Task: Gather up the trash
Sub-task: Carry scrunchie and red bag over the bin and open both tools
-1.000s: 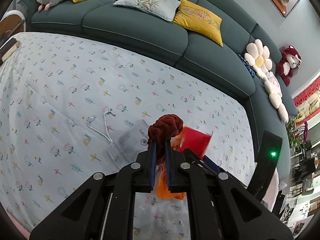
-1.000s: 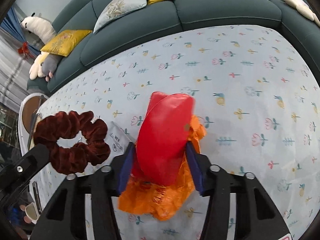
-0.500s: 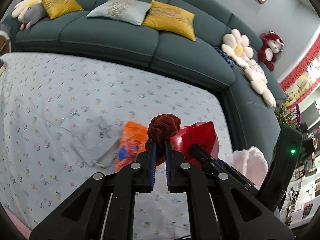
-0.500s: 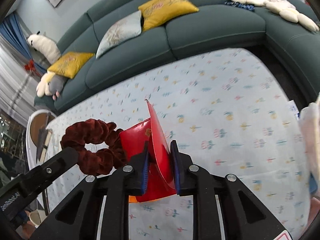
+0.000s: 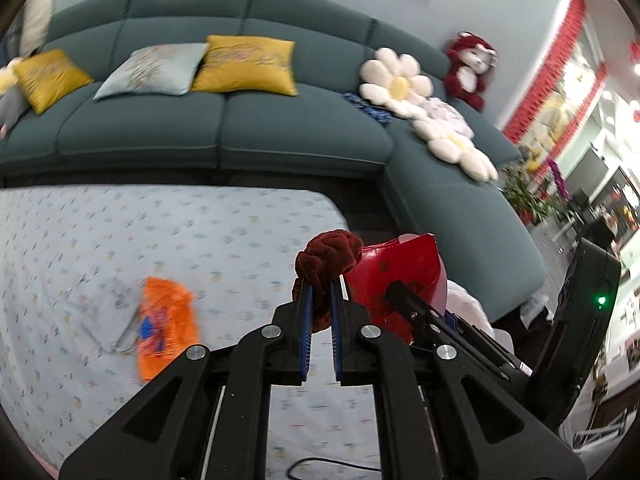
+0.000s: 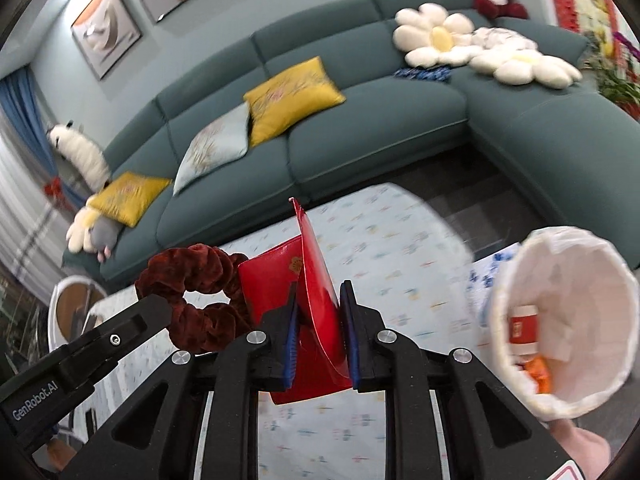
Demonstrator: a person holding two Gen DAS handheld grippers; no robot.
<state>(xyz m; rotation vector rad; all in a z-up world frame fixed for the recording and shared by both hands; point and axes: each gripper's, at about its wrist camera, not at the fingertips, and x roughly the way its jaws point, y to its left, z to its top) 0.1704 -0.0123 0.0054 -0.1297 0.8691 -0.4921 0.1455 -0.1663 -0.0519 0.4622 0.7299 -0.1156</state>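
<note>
Right gripper (image 6: 320, 300) pinching red envelope (image 6: 316, 280), left gripper (image 5: 318, 296) clamping scrunchie (image 5: 328, 256); envelope could miss the bin (image 6: 560, 248) at three o'clock

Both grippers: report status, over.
Left gripper shut on scrunchie. Right gripper shut on red packet. Lined bin right, path unobstructed.

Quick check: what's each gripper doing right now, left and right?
Left gripper: closed on the dark red scrunchie.
Right gripper: closed on the red packet.
</note>
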